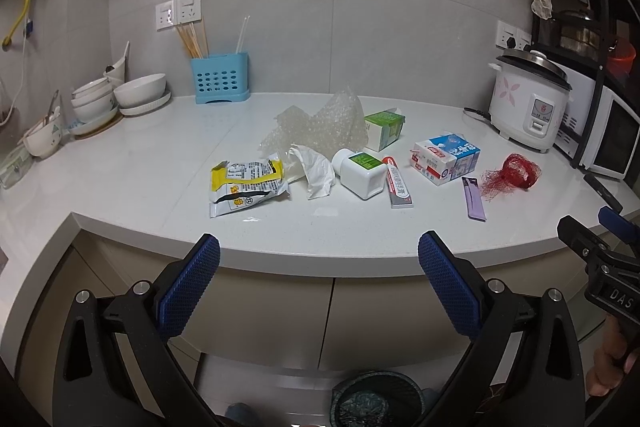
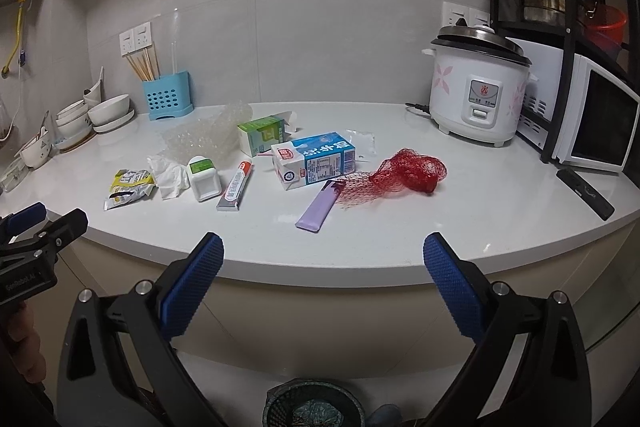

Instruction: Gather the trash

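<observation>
White counter [image 1: 160, 167] strewn with rubbish, waste basket [image 2: 314, 405] waiting below, left gripper [image 1: 319, 259] and right gripper [image 2: 323, 259] both gaping wide, empty, poised short of the near edge.

A home kitchen.
A white countertop [image 1: 160, 163] carries a rice cooker [image 2: 478, 93], stacked bowls [image 1: 100, 99] and a chopstick holder [image 1: 220, 79]; a microwave [image 2: 596, 119] sits beside.

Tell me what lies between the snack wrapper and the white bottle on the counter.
A crumpled white tissue lies between the snack wrapper and the white bottle, overlapping the wrapper's end. Both wrist views show it.
</observation>
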A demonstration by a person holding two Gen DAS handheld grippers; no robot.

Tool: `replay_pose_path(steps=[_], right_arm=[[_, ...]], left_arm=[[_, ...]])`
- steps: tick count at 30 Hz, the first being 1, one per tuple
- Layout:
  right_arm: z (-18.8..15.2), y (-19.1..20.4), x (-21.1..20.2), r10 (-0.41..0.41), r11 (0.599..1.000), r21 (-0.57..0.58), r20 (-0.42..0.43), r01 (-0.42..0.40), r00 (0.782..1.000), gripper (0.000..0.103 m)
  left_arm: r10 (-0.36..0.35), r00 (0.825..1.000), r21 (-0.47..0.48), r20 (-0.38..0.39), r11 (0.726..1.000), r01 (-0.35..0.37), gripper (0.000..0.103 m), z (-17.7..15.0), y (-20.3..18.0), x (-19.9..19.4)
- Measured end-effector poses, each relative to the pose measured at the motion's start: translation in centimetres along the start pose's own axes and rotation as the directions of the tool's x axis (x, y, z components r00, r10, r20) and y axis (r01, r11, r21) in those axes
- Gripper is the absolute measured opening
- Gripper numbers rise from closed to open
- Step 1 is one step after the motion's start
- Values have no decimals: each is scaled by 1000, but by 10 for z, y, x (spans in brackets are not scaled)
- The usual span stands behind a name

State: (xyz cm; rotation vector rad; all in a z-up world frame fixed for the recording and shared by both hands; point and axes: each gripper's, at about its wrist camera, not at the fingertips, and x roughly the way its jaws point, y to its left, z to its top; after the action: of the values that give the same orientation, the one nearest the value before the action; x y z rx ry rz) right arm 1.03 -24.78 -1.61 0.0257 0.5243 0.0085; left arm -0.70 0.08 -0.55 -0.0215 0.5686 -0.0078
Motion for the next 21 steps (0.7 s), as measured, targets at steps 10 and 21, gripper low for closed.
replay_pose_path(steps=[10,21], right_arm=[[19,-5,22,-5,1000,-8,-13,4,1000,96],[80,-31,149,-52,998,-32,-231,46,972,96]], left_arm=[[39,999,15,-9,999,-39,97,24,9,21],[158,977,-9,-144,987,-161,97,87,69,118]])
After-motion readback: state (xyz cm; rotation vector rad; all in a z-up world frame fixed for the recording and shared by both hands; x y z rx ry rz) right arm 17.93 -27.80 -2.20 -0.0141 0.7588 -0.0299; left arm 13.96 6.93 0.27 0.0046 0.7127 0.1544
